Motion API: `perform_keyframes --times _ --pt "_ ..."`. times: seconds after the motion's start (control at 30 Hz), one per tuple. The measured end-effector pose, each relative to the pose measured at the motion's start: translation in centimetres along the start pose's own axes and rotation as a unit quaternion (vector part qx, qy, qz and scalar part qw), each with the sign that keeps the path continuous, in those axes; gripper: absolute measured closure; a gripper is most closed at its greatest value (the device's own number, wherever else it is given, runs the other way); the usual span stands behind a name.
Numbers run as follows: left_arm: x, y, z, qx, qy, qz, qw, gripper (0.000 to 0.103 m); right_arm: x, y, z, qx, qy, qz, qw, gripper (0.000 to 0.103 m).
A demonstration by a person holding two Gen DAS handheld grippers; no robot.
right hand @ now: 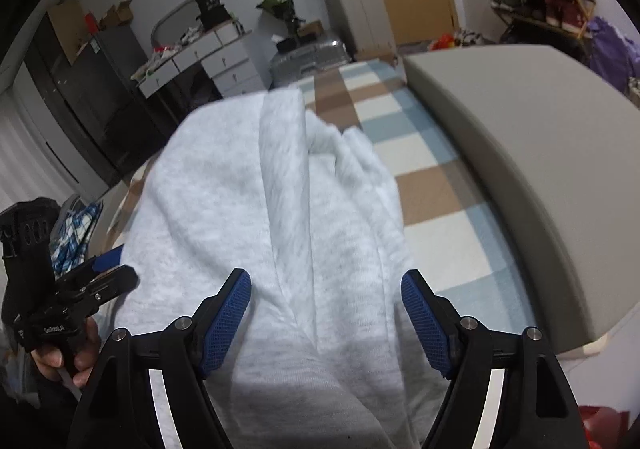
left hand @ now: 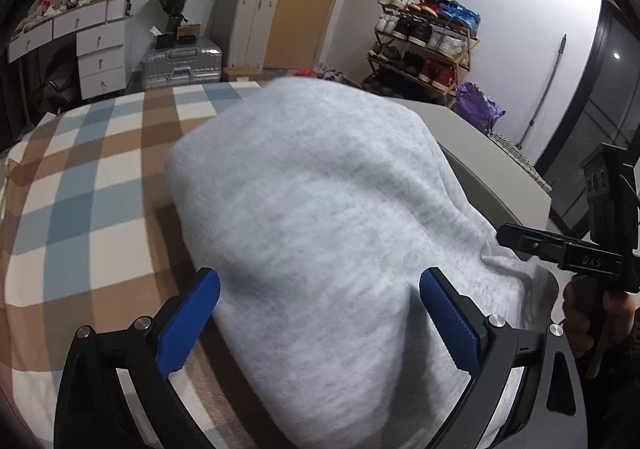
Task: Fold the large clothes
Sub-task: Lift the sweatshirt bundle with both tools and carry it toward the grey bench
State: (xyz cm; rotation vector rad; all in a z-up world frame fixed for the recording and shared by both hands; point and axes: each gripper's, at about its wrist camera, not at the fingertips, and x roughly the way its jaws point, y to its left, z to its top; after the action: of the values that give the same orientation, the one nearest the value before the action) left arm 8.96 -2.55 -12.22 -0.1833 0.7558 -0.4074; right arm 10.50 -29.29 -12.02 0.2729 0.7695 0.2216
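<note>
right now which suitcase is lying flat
The silver ribbed suitcase lies flat on the floor; the beige suitcase beside it stands upright with boxes stacked on top.

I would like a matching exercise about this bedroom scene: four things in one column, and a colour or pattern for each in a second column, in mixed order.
Things:
1. folded fleece garment
2. bed blanket
3. gripper finger pads
4. plastic bag beside the shoe rack

Descriptions:
A. purple
B. light grey
C. blue
D. brown, blue and white checks

Pairs: 1-B, 2-D, 3-C, 4-A
</note>
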Motion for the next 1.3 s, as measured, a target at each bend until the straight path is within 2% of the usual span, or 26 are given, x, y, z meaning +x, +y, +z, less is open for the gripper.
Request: perform_keyframes --times 0.1,0.2,0.33,0.47,0.53,0.6,0.63,0.67,0.7,0.77,0.87,0.97,1.1,1.27,1.3 --pt "0.0 1.6 0.0 -0.034 -0.002 -0.002 0.9994 0.006 0.0 -1.0 0.4 0.012 0.005 -0.008 1.0 0.025" --pt "0.3 2.9 -0.4 -0.067 0.013 -0.013 0.9976 0.006 0.8 -2.3 0.5 0.023 0.031 0.003 0.999 0.025" --pt "0.1 3.7 -1.1 -0.109 0.031 -0.046 0.9925 0.006 2.2 -3.4 0.7 0.03 0.055 0.017 0.998 0.025" --pt "0.2 3.4 -2.3 -0.131 0.059 -0.097 0.9849 0.006 3.5 -4.9 0.6 0.046 0.087 0.041 0.994 0.025" --pt "0.4 3.2 -3.1 -0.138 0.076 -0.139 0.9777 0.006 4.1 -5.7 0.5 0.052 0.1 0.05 0.992 0.025" --pt "0.8 2.9 -3.6 -0.143 0.088 -0.161 0.9726 0.006 4.6 -6.1 0.3 0.06 0.105 0.069 0.99 0.026" --pt "0.9 3.0 -3.6 -0.147 0.088 -0.162 0.9718 0.006 4.6 -5.8 0.2 0.054 0.103 0.08 0.99 0.032" --pt "1.0 3.1 -3.4 -0.154 0.087 -0.165 0.9702 0.006 4.9 -5.3 -0.1 0.049 0.122 0.113 0.985 0.046" --pt "1.0 3.2 -3.2 -0.161 0.087 -0.168 0.9687 0.006 5.0 -4.8 -0.5 0.045 0.127 0.117 0.984 0.047" --pt "1.1 3.7 -2.5 -0.173 0.08 -0.162 0.9682 0.006 4.7 -3.7 -1.2 0.027 0.126 0.116 0.985 0.048" --pt "1.3 4.5 -1.3 -0.182 0.072 -0.148 0.9695 0.006 4.1 -2.3 -2.7 0.024 0.155 0.164 0.974 0.048" --pt "1.5 4.8 -0.6 -0.181 0.076 -0.147 0.9695 0.006 3.7 -1.5 -3.5 0.005 0.161 0.174 0.971 0.047" --pt "2.1 4.1 -0.2 -0.173 0.084 -0.152 0.9694 0.006 4.3 -3.6 -2.5 0.063 0.139 0.194 0.969 0.041" --pt "2.8 5.2 -1.0 -0.2 0.092 -0.185 0.9577 0.006 5.5 -3.1 -1.2 0.067 0.118 0.196 0.971 0.038" --pt "2.9 5.4 -1.2 -0.207 0.093 -0.192 0.9548 0.006 5.7 -2.6 -1.1 0.059 0.117 0.192 0.973 0.042"
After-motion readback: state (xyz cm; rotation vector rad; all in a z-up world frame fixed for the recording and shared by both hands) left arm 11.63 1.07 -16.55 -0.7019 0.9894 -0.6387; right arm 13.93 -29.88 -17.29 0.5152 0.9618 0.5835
